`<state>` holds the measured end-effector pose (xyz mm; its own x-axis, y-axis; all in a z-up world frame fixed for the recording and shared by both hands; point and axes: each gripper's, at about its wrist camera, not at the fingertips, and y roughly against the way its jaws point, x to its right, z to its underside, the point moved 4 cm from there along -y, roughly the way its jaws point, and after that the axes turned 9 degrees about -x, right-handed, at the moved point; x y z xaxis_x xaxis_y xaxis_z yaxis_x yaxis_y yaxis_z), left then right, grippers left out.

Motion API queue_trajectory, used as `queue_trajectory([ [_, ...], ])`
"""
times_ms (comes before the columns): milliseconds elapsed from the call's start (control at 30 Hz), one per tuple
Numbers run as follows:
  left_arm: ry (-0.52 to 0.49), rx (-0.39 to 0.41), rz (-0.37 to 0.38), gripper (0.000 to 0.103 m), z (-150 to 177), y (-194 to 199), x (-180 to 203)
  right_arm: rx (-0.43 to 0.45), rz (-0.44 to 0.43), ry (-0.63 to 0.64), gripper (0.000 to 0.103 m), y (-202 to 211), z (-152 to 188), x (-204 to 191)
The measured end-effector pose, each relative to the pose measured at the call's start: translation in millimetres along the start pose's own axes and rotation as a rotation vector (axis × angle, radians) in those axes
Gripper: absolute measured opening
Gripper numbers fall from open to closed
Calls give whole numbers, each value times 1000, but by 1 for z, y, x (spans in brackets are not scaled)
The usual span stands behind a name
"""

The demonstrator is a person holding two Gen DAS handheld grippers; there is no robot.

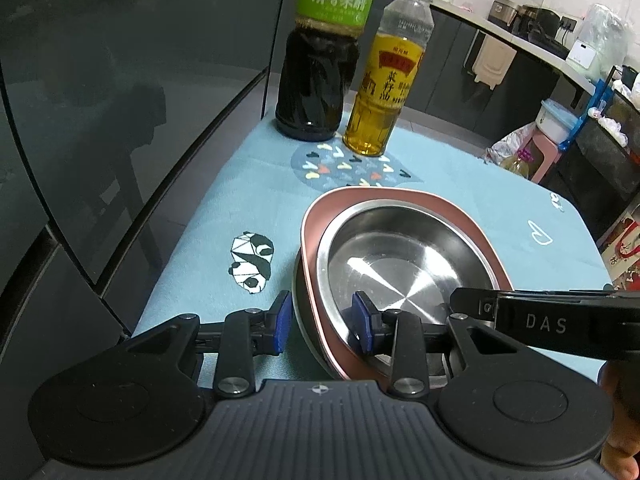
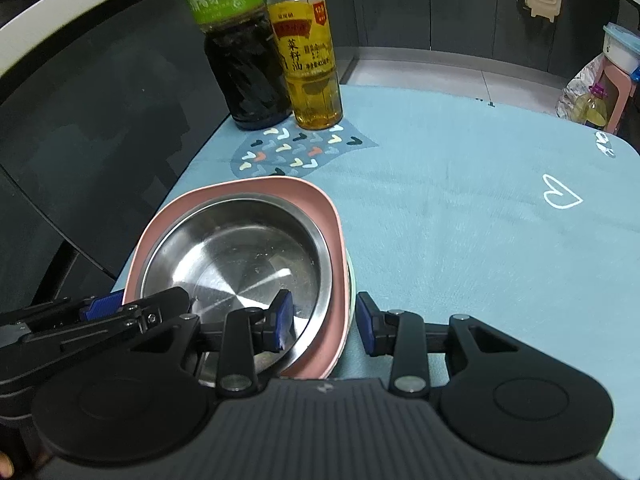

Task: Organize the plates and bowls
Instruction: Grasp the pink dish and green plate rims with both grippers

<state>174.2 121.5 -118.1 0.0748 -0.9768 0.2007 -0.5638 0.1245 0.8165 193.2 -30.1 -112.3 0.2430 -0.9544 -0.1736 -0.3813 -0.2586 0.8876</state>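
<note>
- Steel bowl (image 1: 404, 264) is sitting nested inside the pink square plate (image 1: 316, 220), and we are seeing a pale green rim (image 2: 351, 280) peeking out beneath the pink one on its right side
- We are seeing this stack lying on the blue cloth (image 2: 460, 220), near the table's left edge, with the dark vinegar bottle (image 1: 320, 84) and the yellow oil bottle (image 1: 384, 92) standing well behind it
- We are holding the left gripper (image 1: 322, 320) with its jaws apart, straddling the stack's near left rim: one blue pad outside the pink plate, the other inside the steel bowl
- We are holding the right gripper (image 2: 324, 322) parted too, straddling the near right rim, one pad over the bowl, the other outside over the cloth
- We cannot tell whether any pad is touching the rims
</note>
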Motion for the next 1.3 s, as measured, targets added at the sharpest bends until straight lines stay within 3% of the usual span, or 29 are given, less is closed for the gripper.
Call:
queue_trajectory([
  [800,-34,100,11,31,19,59,22,104,-20,3,33,59,26,-1],
  [1300,-101,112,74,31,65,94,50,167,11,-42,33,103,82,12],
])
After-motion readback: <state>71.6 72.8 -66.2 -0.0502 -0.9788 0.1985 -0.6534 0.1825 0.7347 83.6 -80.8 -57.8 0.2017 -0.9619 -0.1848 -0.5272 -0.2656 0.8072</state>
